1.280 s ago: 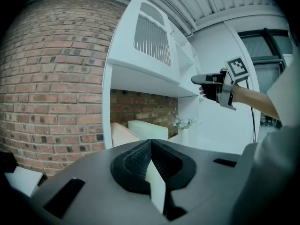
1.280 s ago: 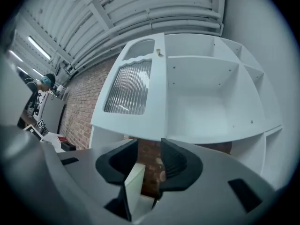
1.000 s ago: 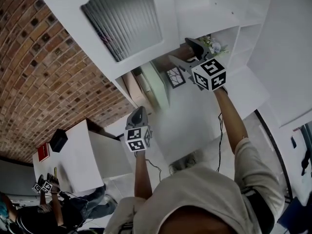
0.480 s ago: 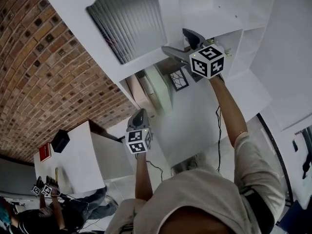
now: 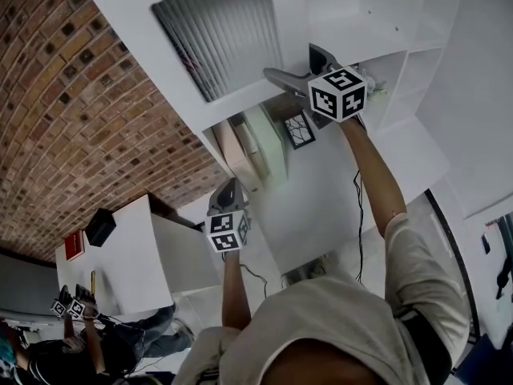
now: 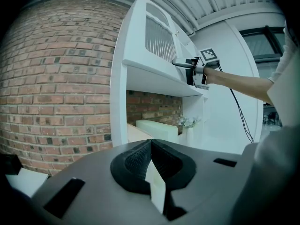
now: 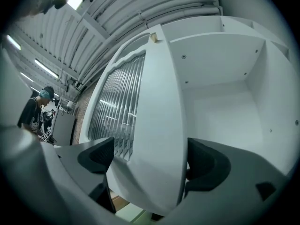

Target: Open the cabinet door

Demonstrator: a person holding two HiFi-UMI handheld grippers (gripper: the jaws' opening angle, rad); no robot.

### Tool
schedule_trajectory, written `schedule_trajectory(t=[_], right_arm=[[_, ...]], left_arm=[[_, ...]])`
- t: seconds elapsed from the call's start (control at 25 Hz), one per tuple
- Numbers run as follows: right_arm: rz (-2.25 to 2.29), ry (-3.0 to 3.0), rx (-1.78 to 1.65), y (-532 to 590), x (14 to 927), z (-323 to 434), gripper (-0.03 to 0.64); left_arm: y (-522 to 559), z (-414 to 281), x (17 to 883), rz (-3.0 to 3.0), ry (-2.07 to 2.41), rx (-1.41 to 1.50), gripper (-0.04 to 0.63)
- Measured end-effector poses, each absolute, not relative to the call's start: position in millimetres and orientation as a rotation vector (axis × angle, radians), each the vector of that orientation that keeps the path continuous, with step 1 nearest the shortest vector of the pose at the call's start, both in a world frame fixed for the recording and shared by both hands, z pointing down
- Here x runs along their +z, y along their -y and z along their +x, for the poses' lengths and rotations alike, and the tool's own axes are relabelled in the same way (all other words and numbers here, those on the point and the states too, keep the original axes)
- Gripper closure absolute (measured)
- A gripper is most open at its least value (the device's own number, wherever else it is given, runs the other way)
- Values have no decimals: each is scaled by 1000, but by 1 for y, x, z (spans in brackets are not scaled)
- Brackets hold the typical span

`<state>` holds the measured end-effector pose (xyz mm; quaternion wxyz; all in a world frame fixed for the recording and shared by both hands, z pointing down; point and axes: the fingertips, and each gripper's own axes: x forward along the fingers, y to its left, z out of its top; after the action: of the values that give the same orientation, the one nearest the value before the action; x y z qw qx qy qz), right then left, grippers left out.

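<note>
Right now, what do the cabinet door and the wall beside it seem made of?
The cabinet door: smooth white-painted frame, likely wood or board; its ribbed panel looks like fluted glass or plastic. The wall: rough red brick, pale mortar joints.

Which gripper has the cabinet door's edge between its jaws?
The right gripper, up at the cabinet door: its jaws have just been opening and stand wide astride the door's edge. The left gripper hangs lower, jaws together.

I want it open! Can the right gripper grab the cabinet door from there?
Probably yes. The right gripper has just been opening its jaws, which straddle the edge of the cabinet door without pressing; nothing blocks them.
</note>
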<state>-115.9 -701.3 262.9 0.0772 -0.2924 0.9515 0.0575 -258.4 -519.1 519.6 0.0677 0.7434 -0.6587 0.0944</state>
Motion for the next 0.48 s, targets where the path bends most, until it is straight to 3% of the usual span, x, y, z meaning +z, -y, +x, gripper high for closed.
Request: schedule_trajectory(t=[0.48], right_arm=[[-1030,-2843,201,697,265,-110,158]], left_arm=[[516,-258,518,2274,1948,274,569]])
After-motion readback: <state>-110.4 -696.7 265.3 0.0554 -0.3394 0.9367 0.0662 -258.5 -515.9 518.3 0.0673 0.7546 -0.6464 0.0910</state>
